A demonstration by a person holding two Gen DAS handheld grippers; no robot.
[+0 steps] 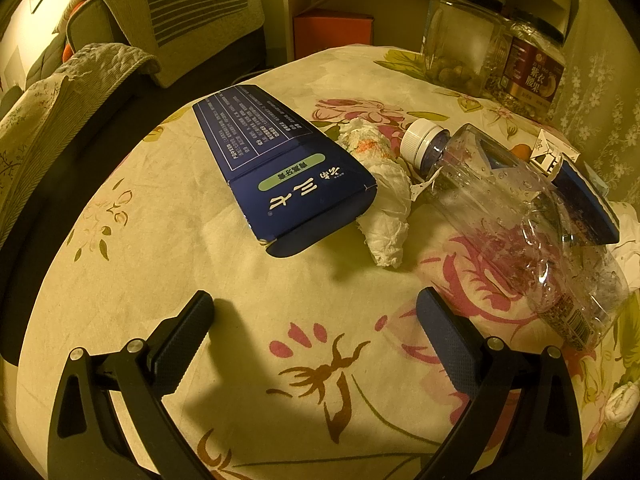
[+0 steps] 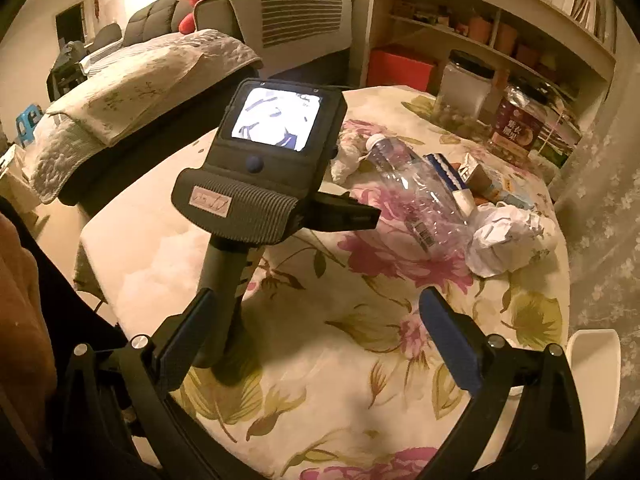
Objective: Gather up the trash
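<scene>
Trash lies scattered across a bench (image 1: 248,304) draped in a floral cloth, in a warmly lit living room. The left tongs (image 1: 314,308) hover low over the cloth with both fingers spread wide and nothing between them. Just ahead of them a flattened dark blue carton (image 1: 280,168) printed with white characters lies on the cloth. A crumpled white tissue (image 1: 386,208) rests against the carton's right edge, with a second wad (image 1: 362,140) stained orange just behind it. A clear plastic bottle (image 1: 512,208) with a white cap lies on its side to the right of the tissues, its cap pointing away toward the far side of the bench. Beside the bottle lie another blue box (image 1: 588,208) and a small white carton (image 1: 550,156).

From the right wrist camera, the right tongs (image 2: 316,314) are likewise spread and empty above the cloth. The left device's body, with a lit screen (image 2: 276,120), fills the middle of this view. A ball of crumpled white paper (image 2: 508,240) sits near the bottle's base. 2 glass jars (image 1: 464,44) with dark lids stand at the far edge of the bench, in front of white shelves (image 2: 500,32). A sofa (image 2: 132,92) under a quilted cover stands to the left.
</scene>
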